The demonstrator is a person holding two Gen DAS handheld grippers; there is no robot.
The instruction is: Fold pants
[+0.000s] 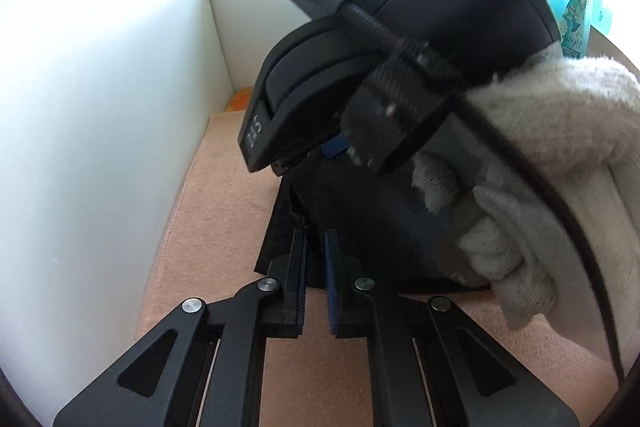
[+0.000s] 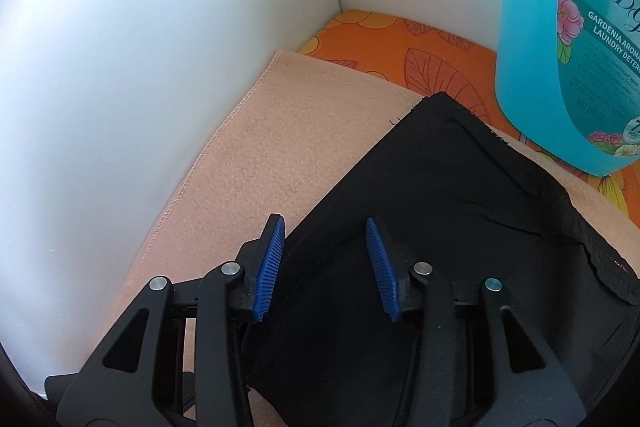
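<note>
My left tool (image 1: 316, 247) stands nearly closed, pads apart, over the black fabric pants (image 2: 420, 227), gripping nothing. My right tool (image 2: 326, 227) hangs half open above them (gloved hand (image 1: 540, 187) behind it). The pants lie on the peach towel (image 2: 272, 131) near the table's white-walled back corner.

Both grippers are black linkage frames with silver round rivets and blue ribbed pads (image 2: 270, 269). The right gripper (image 1: 336, 151) has a rounded black body, a braided black cable and white marking "045". The person's hand (image 1: 532, 187) wears a white knitted glove.
</note>
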